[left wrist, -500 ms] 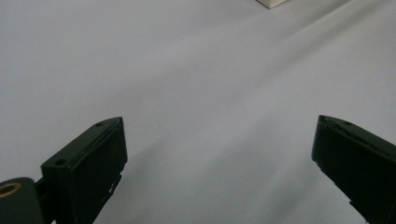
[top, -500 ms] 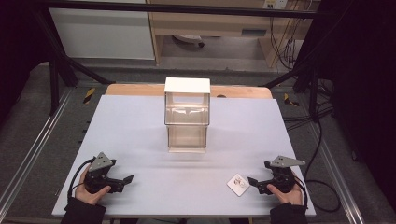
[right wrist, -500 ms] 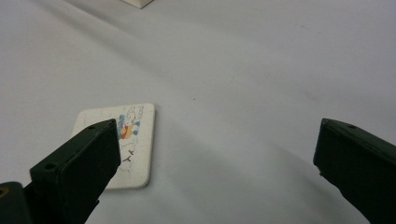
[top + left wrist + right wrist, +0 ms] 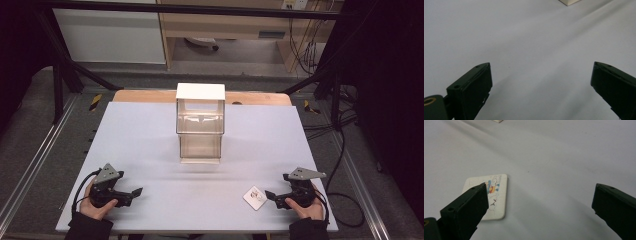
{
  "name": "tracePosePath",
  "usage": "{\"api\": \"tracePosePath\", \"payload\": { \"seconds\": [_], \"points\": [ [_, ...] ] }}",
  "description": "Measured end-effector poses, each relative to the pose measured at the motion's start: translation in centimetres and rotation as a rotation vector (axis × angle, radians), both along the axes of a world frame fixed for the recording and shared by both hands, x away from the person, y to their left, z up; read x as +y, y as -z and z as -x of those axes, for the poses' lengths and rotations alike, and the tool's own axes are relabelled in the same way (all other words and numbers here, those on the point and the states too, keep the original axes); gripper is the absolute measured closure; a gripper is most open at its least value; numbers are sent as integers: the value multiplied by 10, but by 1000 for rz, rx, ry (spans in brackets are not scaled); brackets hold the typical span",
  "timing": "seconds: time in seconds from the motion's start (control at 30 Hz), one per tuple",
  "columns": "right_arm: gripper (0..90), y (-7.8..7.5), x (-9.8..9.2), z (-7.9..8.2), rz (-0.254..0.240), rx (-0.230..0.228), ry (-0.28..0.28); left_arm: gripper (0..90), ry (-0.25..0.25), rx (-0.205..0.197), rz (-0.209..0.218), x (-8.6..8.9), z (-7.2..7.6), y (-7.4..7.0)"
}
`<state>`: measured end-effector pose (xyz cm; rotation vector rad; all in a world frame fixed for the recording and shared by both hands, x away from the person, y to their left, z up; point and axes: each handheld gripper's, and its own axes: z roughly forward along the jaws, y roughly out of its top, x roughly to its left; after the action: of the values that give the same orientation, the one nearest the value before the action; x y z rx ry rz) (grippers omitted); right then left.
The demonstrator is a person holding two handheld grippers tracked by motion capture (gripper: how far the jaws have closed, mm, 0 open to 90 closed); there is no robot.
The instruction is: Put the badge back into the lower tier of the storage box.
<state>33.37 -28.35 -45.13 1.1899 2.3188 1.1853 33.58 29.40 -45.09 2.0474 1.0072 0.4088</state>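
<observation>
A small white square card (image 4: 255,197) with a colourful drawing (image 4: 492,195) lies flat on the white table (image 4: 150,145) at the front right. My right gripper (image 4: 270,195) rests just to the right of it, open, with its left jaw partly over the card and nothing between the jaws. At the front left my left gripper (image 4: 136,192) is open over bare table (image 4: 536,57), holding nothing. A clear box with a white lid (image 4: 200,122) stands upright in the middle of the table, beyond both grippers.
A wooden strip (image 4: 145,96) runs along the table's far edge. Metal rails (image 4: 30,165) flank the table on both sides, and cables (image 4: 345,150) trail down on the right. A corner of the box base (image 4: 570,2) peeks in at the top of the left gripper view.
</observation>
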Motion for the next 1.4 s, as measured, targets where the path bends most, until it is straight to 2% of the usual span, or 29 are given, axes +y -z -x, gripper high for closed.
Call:
{"api": "tracePosePath", "payload": {
  "seconds": [0.73,1.13,1.4],
  "points": [
    [13,-3,21,6,40,5,-20,34,-17,-6,8,3,1,0],
    [12,-5,34,9,45,18,-38,35,-20,-7,7,3,1,-1],
    [23,-3,46,10,73,22,-53,35,-23,-7,7,3,0,-1]
  ]
}}
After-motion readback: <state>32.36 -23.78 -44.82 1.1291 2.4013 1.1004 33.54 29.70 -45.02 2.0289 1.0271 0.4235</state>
